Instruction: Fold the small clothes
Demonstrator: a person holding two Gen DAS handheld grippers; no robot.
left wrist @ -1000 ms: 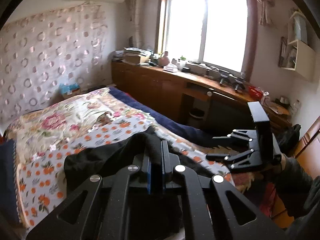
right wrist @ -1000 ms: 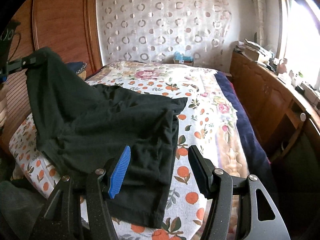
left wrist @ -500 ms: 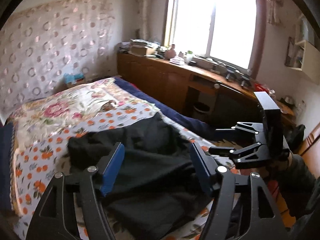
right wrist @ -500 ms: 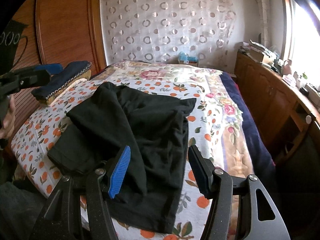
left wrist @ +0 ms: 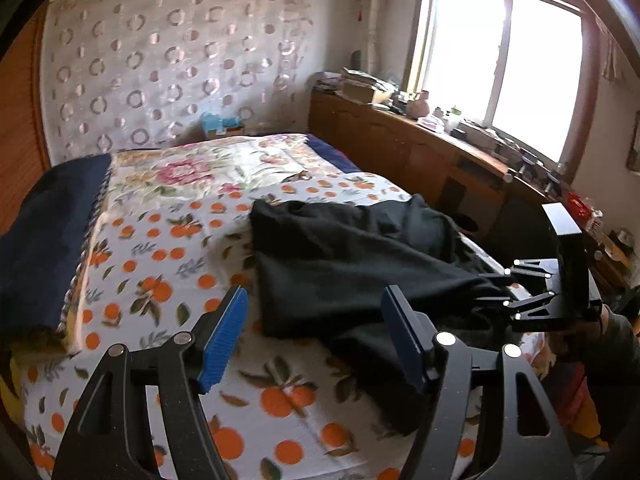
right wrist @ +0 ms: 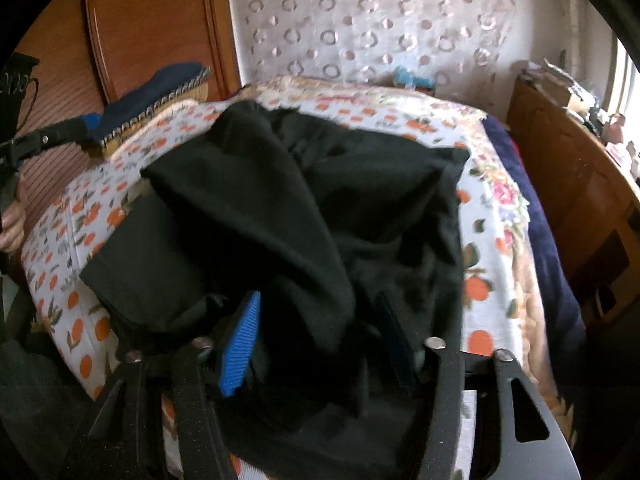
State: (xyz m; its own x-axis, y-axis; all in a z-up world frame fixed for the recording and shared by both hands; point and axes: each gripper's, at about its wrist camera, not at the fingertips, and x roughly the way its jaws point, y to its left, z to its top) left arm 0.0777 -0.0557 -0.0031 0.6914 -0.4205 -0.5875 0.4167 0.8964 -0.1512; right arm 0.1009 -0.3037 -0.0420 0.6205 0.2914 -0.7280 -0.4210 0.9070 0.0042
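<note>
A black garment point(left wrist: 352, 264) lies rumpled on the orange-print bed sheet point(left wrist: 160, 264). My left gripper point(left wrist: 316, 340) is open and empty, held above the sheet just left of the garment. My right gripper point(right wrist: 320, 340) has its jaws apart with a bunched fold of the garment point(right wrist: 304, 216) lying between them; its blue pad point(right wrist: 240, 344) shows on the left. In the left wrist view the right gripper point(left wrist: 496, 292) sits at the garment's right edge, with cloth pulled toward it.
A dark blue folded blanket point(left wrist: 44, 236) lies at the bed's left side. A wooden sideboard point(left wrist: 420, 152) with clutter runs under the window on the right. A wooden headboard point(right wrist: 152, 28) stands behind the bed. The floral bedcover point(left wrist: 224, 164) spreads farther back.
My left gripper opened and let go of the garment, which dropped onto the bed, then drew back left. My right gripper moved forward into the cloth, which now bunches between its jaws.
</note>
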